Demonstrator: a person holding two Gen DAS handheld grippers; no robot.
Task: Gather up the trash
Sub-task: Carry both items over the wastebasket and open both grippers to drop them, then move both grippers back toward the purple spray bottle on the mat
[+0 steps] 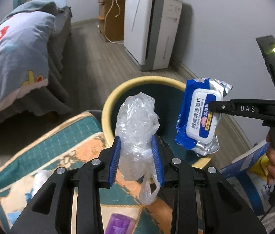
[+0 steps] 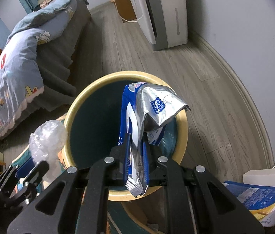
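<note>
Your 2 fisheye views are lit by dim, cool, even indoor light with soft shadows; the air purifier (image 1: pixel 153 25) throws a faint one on the wall behind it. Straight lines bow hard toward the black corners. A green LED (image 1: pixel 274 49) flares into a starburst. The bin rim (image 1: pixel 106 107) looks slightly smeared, and foil on the wipes pack (image 2: pixel 156 105) glints.

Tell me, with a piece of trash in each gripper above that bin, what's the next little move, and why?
Probably open the right gripper. Its wipes pack hangs over the bin mouth, so it should fall inside. The left gripper holds a plastic bag closer to the bin's near rim, so that one likely needs a small move forward first.
</note>
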